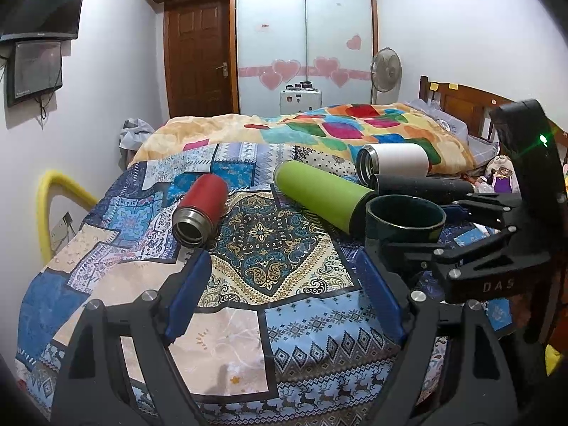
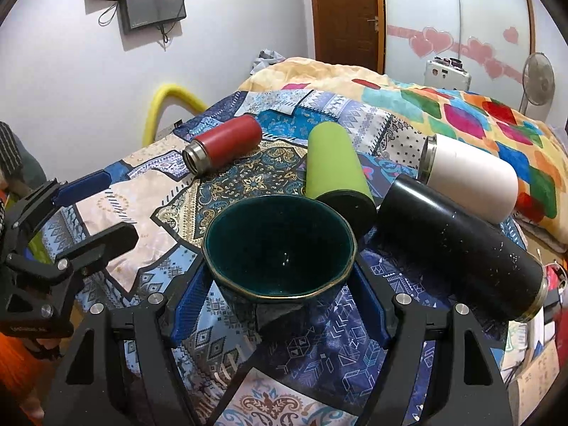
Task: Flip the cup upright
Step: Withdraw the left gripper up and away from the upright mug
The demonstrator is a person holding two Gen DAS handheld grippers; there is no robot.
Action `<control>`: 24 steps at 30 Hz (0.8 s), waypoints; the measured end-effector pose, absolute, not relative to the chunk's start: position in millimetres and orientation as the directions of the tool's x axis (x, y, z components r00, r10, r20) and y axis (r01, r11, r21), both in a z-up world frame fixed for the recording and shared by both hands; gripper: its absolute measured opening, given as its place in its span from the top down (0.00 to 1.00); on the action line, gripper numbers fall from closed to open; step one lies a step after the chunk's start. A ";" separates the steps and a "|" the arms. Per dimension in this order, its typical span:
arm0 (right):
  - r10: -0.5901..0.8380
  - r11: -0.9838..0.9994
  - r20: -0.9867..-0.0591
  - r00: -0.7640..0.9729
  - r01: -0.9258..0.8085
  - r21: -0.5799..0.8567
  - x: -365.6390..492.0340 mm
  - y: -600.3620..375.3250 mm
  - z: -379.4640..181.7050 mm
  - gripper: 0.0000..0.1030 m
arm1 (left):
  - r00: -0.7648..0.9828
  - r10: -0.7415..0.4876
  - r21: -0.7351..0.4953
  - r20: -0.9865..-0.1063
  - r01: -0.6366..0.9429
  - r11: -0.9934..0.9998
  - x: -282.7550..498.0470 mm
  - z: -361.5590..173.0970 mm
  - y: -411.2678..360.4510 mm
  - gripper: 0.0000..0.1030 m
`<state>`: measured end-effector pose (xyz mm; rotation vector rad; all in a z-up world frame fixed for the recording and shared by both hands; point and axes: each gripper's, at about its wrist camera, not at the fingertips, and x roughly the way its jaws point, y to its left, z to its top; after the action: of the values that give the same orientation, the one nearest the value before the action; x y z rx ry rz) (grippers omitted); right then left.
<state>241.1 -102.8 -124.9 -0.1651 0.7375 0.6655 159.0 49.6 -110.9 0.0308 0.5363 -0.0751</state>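
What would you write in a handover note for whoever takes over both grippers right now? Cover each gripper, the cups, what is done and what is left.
Left gripper: open, empty, over the quilt.
Right gripper: closed on the dark green mug.
Mug: mouth up, so the flip looks done; whether it rests on the quilt cannot be told.
Red flask, green flask, white flask and black flask: all lying on their sides.
Left: release the mug so it stands; the flasks may be next.
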 end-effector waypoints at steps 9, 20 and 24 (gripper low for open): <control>0.482 0.791 -0.635 0.603 -0.612 0.019 221.5 -99.5 -129.5 0.30 | 0.854 -0.074 -0.015 -0.515 0.077 0.997 160.1 -112.8 51.6 0.18; 0.516 0.805 -0.622 0.589 -0.582 0.116 214.2 -114.0 -125.3 0.30 | 0.863 -0.078 -0.026 -0.500 0.074 0.997 150.7 -102.2 48.3 0.18; 0.514 0.820 -0.553 0.656 -0.565 0.091 191.9 -127.9 -99.0 0.30 | 0.879 -0.090 -0.042 -0.468 0.080 0.996 138.8 -87.9 45.2 0.18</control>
<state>192.0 -127.9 -99.0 -0.0913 0.5973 0.6123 138.8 45.2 -87.9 -0.0219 0.4891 -0.0888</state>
